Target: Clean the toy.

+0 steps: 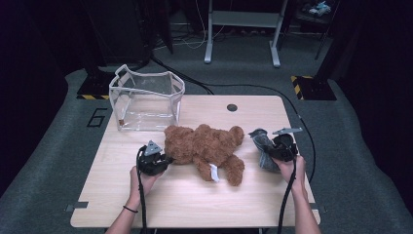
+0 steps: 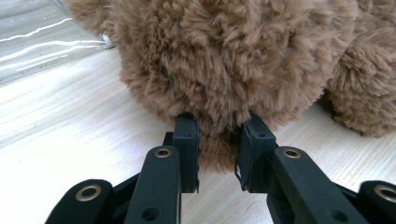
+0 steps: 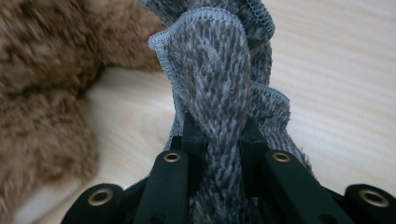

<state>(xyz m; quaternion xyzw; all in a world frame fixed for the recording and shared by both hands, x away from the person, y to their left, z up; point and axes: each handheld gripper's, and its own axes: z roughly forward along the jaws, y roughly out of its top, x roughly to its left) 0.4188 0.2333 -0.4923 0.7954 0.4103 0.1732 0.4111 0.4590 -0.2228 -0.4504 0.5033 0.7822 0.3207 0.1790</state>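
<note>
A brown teddy bear (image 1: 204, 148) lies on its back in the middle of the wooden table (image 1: 195, 204). My left gripper (image 1: 163, 158) sits at the bear's left end, and in the left gripper view its pads are pressed into a tuft of the bear's fur (image 2: 219, 140). The right gripper (image 1: 272, 146) is shut on a grey knitted cloth (image 1: 263, 146), lifted a little off the table to the right of the bear. In the right gripper view the cloth (image 3: 219, 93) bunches up between the jaws, with the bear (image 3: 46, 93) at the left.
A clear plastic bag (image 1: 146, 100) stands open at the table's back left, just behind the bear. A round cable hole (image 1: 232, 107) is near the back edge. A white tag (image 1: 214, 171) hangs from the bear.
</note>
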